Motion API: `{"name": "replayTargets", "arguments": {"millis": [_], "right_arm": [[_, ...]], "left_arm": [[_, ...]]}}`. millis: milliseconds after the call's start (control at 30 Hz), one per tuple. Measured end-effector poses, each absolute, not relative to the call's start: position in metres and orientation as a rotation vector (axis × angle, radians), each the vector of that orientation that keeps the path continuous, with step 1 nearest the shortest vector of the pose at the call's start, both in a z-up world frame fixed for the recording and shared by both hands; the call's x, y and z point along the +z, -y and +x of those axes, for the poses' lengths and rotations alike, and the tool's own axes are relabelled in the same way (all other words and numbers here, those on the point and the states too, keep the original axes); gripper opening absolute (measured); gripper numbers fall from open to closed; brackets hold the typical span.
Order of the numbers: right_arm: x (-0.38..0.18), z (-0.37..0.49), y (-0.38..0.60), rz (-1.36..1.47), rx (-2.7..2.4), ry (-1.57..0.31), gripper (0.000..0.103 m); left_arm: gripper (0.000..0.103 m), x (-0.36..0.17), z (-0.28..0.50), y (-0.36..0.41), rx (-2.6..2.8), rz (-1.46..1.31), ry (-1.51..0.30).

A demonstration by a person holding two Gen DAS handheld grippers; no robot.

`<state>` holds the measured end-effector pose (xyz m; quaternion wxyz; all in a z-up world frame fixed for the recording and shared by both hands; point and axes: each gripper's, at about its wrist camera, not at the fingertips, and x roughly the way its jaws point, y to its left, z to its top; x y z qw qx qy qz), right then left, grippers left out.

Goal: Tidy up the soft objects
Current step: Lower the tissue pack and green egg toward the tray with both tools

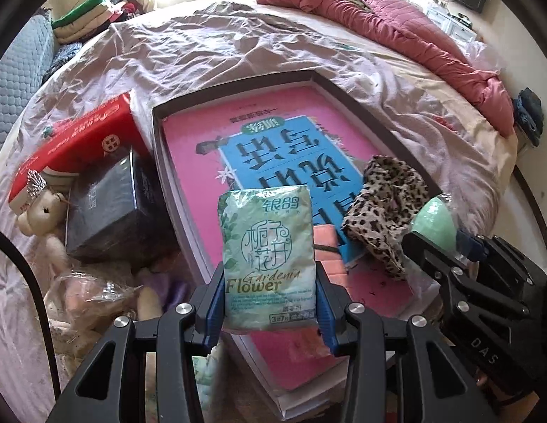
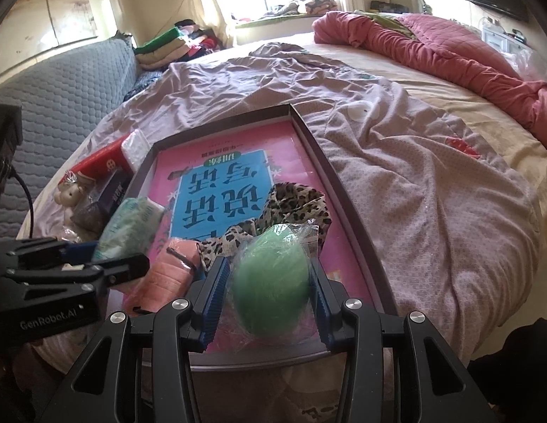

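My left gripper (image 1: 269, 282) is shut on a green tissue pack (image 1: 268, 257) marked "Gardenia Flower", held upright above the near left part of the pink tray (image 1: 238, 95). My right gripper (image 2: 269, 296) is shut on a green egg-shaped sponge in clear wrap (image 2: 273, 282), held over the tray's near edge (image 2: 259, 357). In the tray lie a leopard-print cloth (image 1: 386, 204) and a folded pink towel (image 1: 331, 250). The tissue pack also shows in the right wrist view (image 2: 128, 227), and the sponge in the left wrist view (image 1: 433, 220).
Left of the tray lie a red box (image 1: 79, 137), a black box (image 1: 107, 208), a small plush toy (image 1: 40, 211) and a crinkled bag of items (image 1: 93, 299). A rumpled sheet (image 2: 396, 176) covers the bed; a red quilt (image 2: 449, 49) lies far right.
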<state>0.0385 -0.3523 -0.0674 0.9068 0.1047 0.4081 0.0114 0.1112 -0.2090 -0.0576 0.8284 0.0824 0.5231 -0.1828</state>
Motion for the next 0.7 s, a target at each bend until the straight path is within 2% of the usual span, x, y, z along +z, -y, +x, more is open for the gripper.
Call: {"name": "replayTargets", "arguments": {"millis": [700], "right_arm": [[-0.074, 0.043, 0.358, 0.197, -0.001, -0.842, 0.048]], "left_arm": [[0.045, -0.070, 0.105, 0.216, -0.439, 0.124, -1.132]]}}
